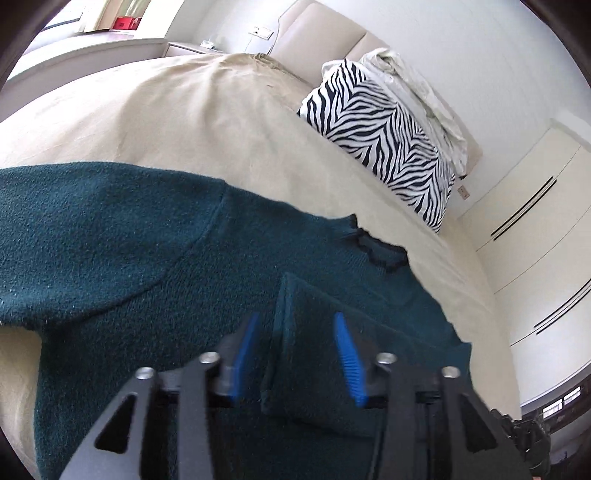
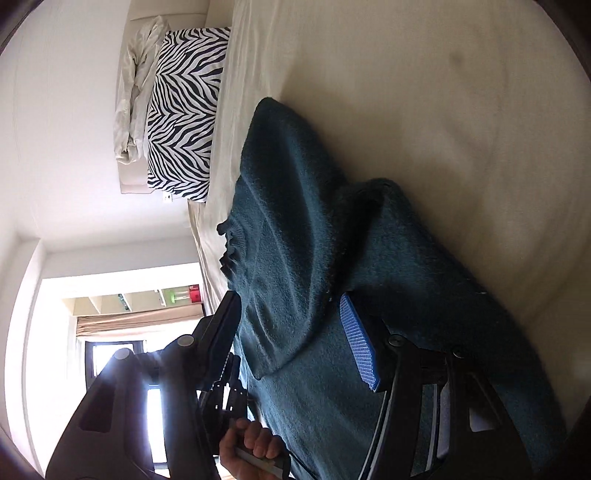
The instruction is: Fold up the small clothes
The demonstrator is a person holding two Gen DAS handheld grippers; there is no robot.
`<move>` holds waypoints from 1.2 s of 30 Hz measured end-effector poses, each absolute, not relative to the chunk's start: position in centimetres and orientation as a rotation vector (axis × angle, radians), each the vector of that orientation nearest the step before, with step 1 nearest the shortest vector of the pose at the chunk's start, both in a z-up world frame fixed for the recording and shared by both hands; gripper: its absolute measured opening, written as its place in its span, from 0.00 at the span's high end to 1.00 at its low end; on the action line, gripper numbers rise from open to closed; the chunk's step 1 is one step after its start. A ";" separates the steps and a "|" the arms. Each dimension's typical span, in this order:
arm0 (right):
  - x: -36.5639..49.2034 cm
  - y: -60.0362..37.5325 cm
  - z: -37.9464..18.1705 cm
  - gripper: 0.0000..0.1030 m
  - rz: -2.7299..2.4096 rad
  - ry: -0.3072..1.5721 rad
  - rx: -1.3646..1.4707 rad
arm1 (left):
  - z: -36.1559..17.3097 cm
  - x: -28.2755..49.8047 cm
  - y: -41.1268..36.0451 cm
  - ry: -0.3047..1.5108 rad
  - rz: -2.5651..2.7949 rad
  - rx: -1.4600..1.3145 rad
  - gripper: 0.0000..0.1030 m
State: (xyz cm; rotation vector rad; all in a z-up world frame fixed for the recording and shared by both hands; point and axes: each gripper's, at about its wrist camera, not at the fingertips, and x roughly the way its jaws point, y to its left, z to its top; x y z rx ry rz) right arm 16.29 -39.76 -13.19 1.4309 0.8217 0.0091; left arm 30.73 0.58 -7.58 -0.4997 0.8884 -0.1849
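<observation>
A dark teal knit sweater [image 1: 129, 251] lies on a beige bed [image 1: 207, 110]. Its collar [image 1: 373, 247] points to the right of the left wrist view. A folded sleeve end [image 1: 314, 332] rests on the sweater's body between the blue pads of my left gripper [image 1: 299, 354], which is open just above it. In the right wrist view the sweater [image 2: 295, 206] lies with a sleeve folded across its body [image 2: 373, 206]. My right gripper [image 2: 291, 321] is open over the sweater, with one blue pad [image 2: 358, 343] showing. The other finger is dark against the window light.
A zebra-print pillow [image 1: 384, 144] and a crumpled white cloth [image 1: 417, 92] lie at the padded headboard [image 1: 317, 33]. White wardrobe doors [image 1: 535, 206] stand beyond the bed. The person's hand [image 2: 251, 450] holds the left gripper's handle in the right wrist view.
</observation>
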 end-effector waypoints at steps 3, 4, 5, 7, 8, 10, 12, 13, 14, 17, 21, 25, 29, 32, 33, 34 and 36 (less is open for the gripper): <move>15.0 -40.7 -14.2 0.48 0.020 0.787 1.458 | -7.7 30.9 -0.8 0.913 -0.186 -0.418 0.26; 14.9 -40.9 -14.4 0.48 0.032 0.783 1.466 | -7.7 30.9 -1.1 0.919 -0.199 -0.400 0.27; 14.8 -41.0 -14.6 0.48 0.039 0.776 1.474 | -7.6 31.1 -1.5 0.925 -0.212 -0.383 0.28; 14.7 -41.1 -14.5 0.48 0.050 0.770 1.462 | -7.8 31.7 -2.5 0.964 -0.213 -0.313 0.46; 14.8 -41.1 -14.4 0.48 0.058 0.763 1.455 | -8.0 32.1 -3.0 0.987 -0.207 -0.282 0.51; 14.9 -41.2 -14.5 0.48 0.055 0.743 1.461 | -8.3 32.4 -2.8 1.000 -0.189 -0.272 0.77; 14.9 -41.5 -14.9 0.48 0.055 0.723 1.484 | -8.2 32.3 -2.1 1.002 -0.202 -0.311 0.89; 14.9 -41.6 -15.0 0.48 0.057 0.715 1.496 | -8.0 32.1 -1.9 0.994 -0.209 -0.324 0.90; 14.9 -41.6 -15.0 0.48 0.060 0.706 1.503 | -7.7 31.7 -1.8 0.979 -0.207 -0.329 0.91; 14.8 -41.7 -14.9 0.48 0.066 0.685 1.510 | -6.9 30.4 -1.1 0.927 -0.207 -0.369 0.91; 14.9 -41.5 -14.8 0.47 0.062 0.692 1.510 | -7.3 30.1 -0.2 0.885 -0.232 -0.448 0.91; 16.3 -41.0 -14.3 0.46 0.068 0.726 1.498 | -7.8 29.8 0.1 0.884 -0.234 -0.486 0.91; 18.0 -41.5 -13.9 0.46 0.032 0.706 1.473 | -7.9 29.6 0.2 0.878 -0.226 -0.503 0.91; 18.2 -42.4 -13.6 0.46 0.002 0.664 1.459 | -8.1 29.5 0.6 0.872 -0.214 -0.525 0.91; 18.1 -42.6 -13.6 0.46 0.002 0.655 1.461 | -8.1 29.4 0.8 0.867 -0.212 -0.533 0.91; 17.7 -42.8 -13.6 0.48 0.001 0.644 1.467 | -8.1 29.3 0.9 0.863 -0.208 -0.536 0.91; 16.8 -43.2 -13.6 0.48 -0.013 0.601 1.457 | -8.3 29.1 1.1 0.862 -0.202 -0.542 0.91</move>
